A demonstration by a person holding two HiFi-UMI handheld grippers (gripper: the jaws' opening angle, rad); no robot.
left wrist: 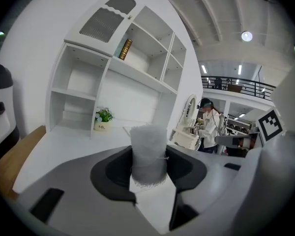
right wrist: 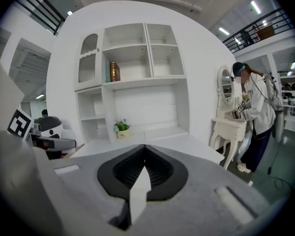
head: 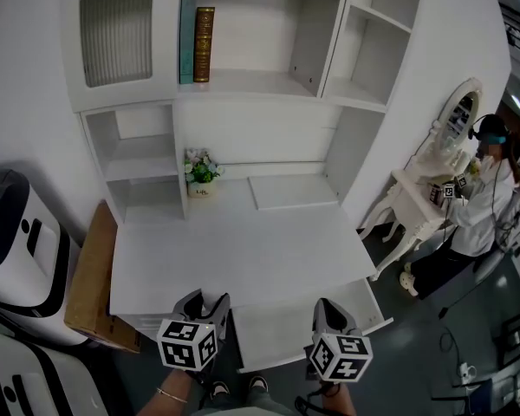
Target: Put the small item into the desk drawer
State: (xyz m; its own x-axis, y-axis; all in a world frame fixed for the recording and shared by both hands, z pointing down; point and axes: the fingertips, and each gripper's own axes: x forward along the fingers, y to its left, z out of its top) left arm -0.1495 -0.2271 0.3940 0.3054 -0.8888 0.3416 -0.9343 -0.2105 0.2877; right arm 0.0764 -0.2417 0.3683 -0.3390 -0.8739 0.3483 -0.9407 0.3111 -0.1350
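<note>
Left tongs [head: 202, 304] and right tongs [head: 331, 313], grey, carry black-and-white marker cubes [head: 188, 344].

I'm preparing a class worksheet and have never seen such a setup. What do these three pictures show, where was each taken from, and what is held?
No robot: a person holds a two-jawed claw in each hand. The head view comes from a camera on that person's head; the other two cameras ride on the claws, looking along their jaws. Ahead stands a white desk with shelves, a small potted plant on it, books higher up. What looks like an open drawer juts out below its front edge. The left claw grips a small pale cylinder; the right claw is shut and empty.
</note>
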